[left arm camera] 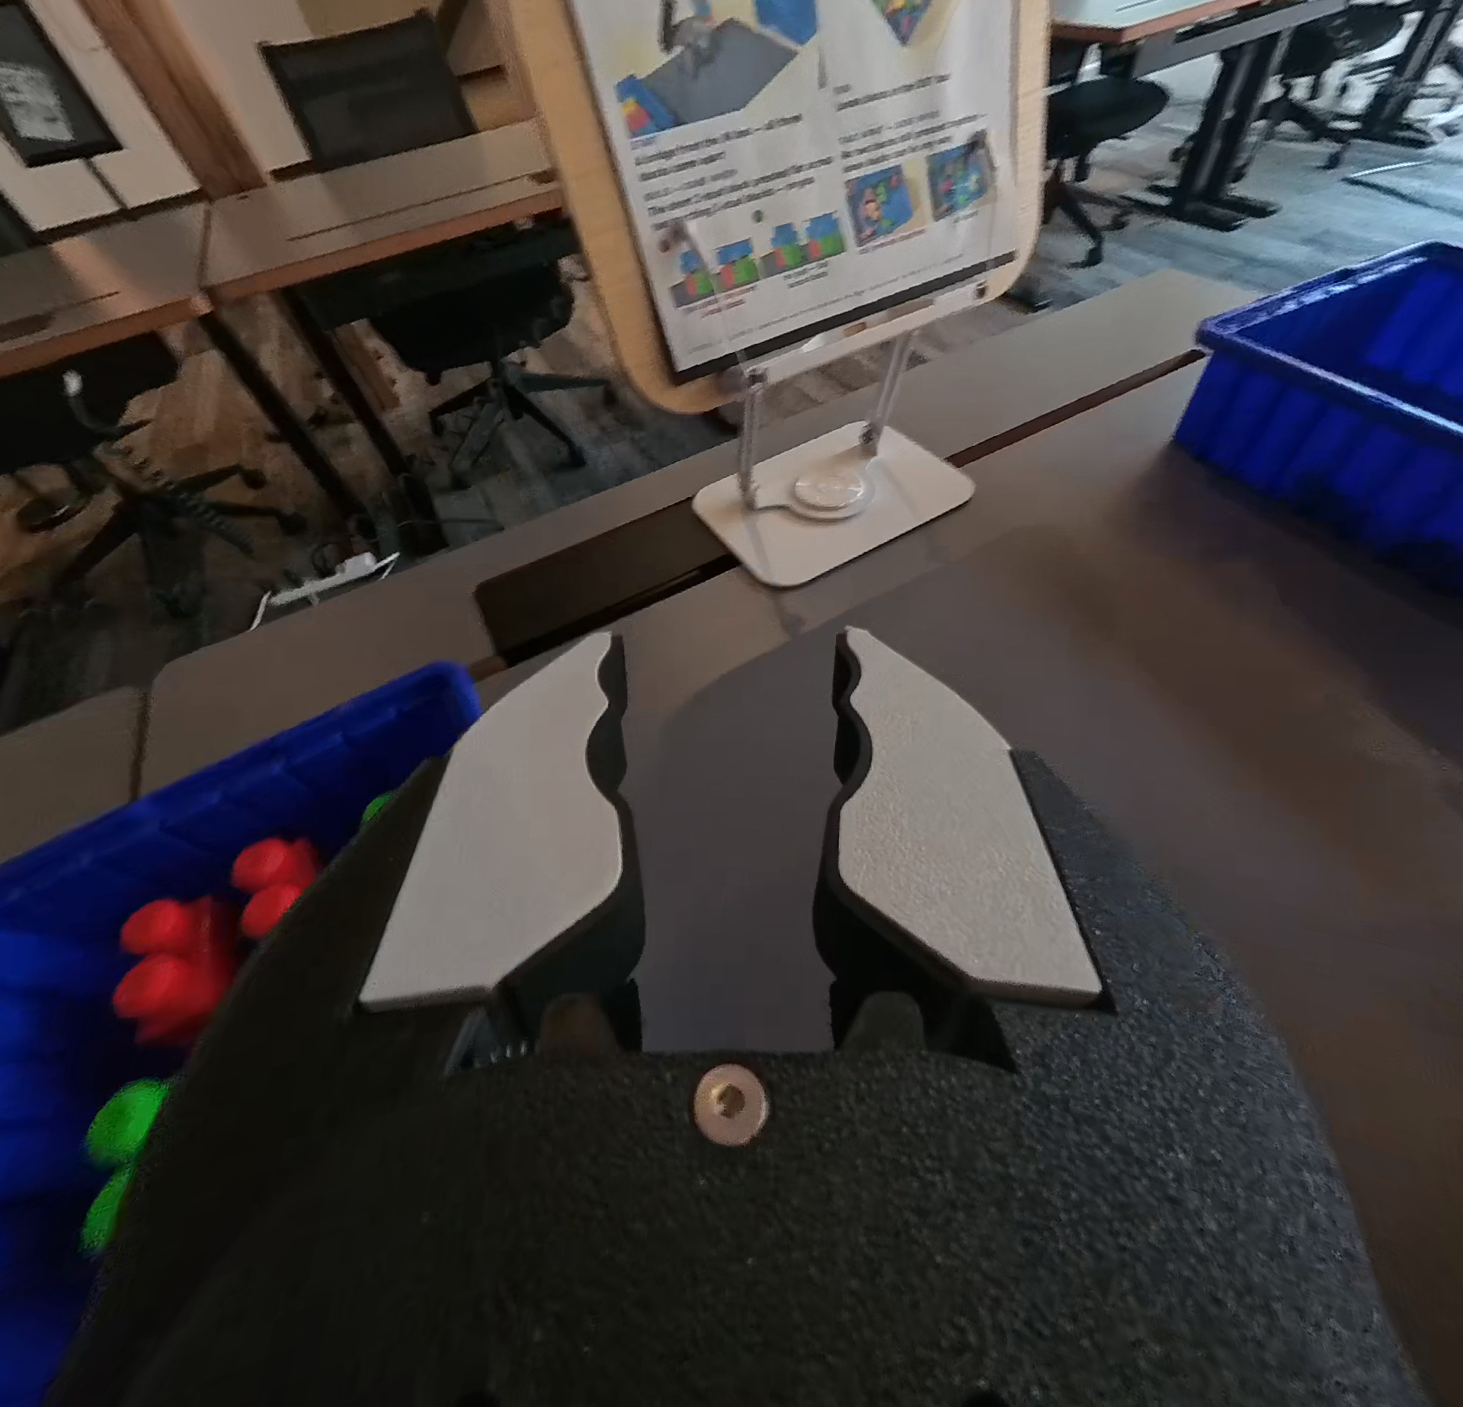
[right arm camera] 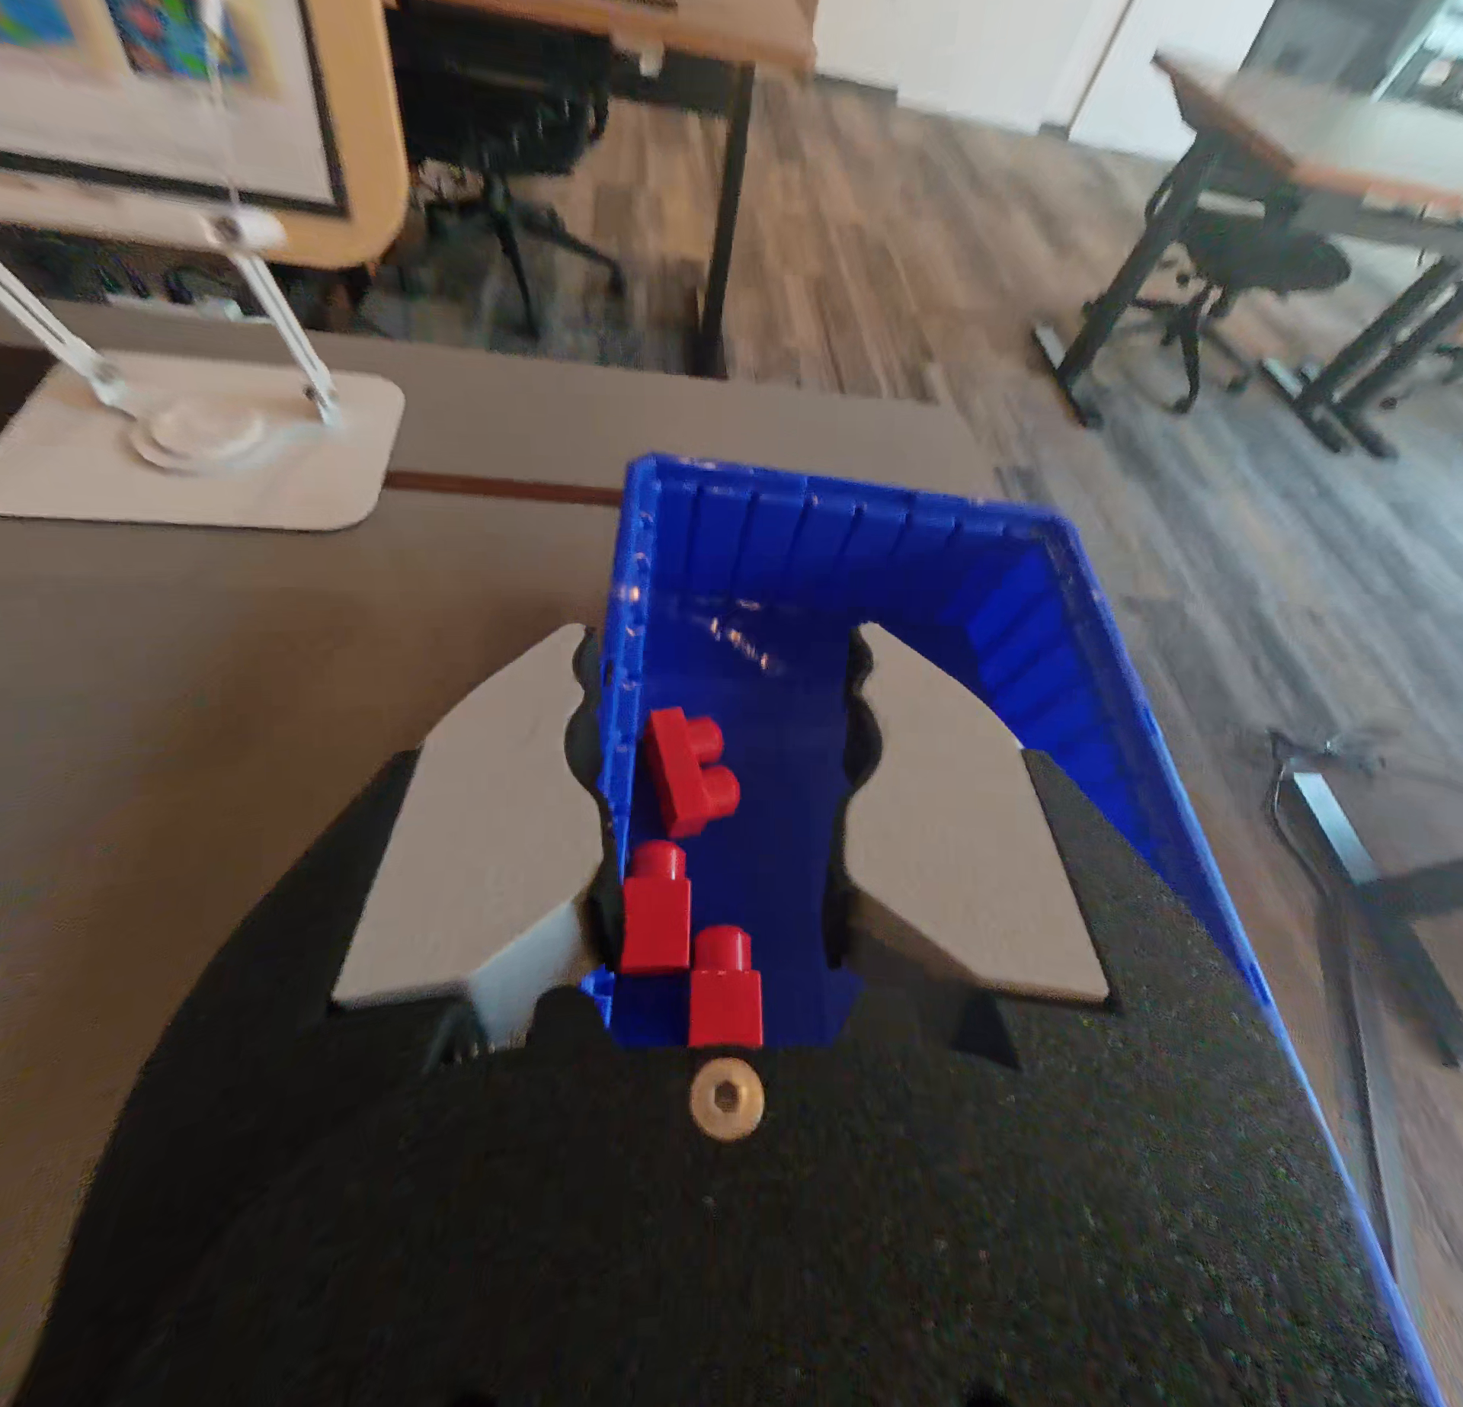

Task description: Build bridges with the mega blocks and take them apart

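Left wrist view: the left gripper [left arm camera: 728,648] is held over a dark, smooth tabletop [left arm camera: 1108,656] with its two grey fingers spread and only bare table between them. To its left and below, partly hidden by the black gripper body, stands a blue plastic bin [left arm camera: 237,783]. It holds red studded plastic blocks [left arm camera: 182,957] and green studded plastic blocks [left arm camera: 119,1131]; both are blurred and their number cannot be told. Ahead of the fingertips, a white flat-based stand [left arm camera: 831,498] carries an upright printed instruction sheet [left arm camera: 807,141]. To the far right, well apart, is the corner of a second blue ribbed plastic bin [left arm camera: 1346,411].

Right wrist view: the right gripper [right arm camera: 720,632] has its jaws apart, gripping nothing, and is positioned above a blue ribbed plastic bin [right arm camera: 855,529]. The bin's left wall runs just inside the left finger. Between the fingers, on the bin floor, lie three red plastic blocks. A two-stud red block [right arm camera: 689,775] lies tipped on its side, farthest forward. A single-stud red block [right arm camera: 655,918] lies against the left wall, nearer the gripper body. Another single-stud red block [right arm camera: 724,989] lies closest to the body, just right of the former. The white stand [right arm camera: 198,450] is ahead and to the left, on the same table.
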Tool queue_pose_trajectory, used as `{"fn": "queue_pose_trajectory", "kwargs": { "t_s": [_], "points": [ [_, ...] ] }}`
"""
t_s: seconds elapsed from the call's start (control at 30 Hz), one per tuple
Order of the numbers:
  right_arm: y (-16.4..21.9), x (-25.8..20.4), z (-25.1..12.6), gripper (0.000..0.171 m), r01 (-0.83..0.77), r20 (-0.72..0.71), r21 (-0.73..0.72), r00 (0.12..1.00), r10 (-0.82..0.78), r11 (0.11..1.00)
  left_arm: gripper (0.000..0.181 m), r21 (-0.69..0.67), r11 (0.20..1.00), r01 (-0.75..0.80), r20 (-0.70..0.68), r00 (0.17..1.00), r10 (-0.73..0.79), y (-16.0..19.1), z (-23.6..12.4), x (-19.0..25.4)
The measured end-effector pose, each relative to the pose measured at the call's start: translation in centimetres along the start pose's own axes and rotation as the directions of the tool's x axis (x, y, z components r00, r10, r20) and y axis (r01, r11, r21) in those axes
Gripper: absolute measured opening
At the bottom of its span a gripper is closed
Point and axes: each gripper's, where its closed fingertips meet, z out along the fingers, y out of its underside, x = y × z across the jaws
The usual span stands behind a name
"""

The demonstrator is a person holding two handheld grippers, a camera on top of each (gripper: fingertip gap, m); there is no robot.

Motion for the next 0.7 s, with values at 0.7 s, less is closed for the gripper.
{"fn": "queue_pose_trajectory", "kwargs": {
  "t_s": [0.7],
  "points": [
    [-1.3,-0.8,-1.5,0.055,0.004,0.041,0.071,0.999,-0.006,0.997,0.063,-0.633,0.634,0.445,0.406,0.888,-0.218,19.9,-10.3,-18.3]
  ]
}}
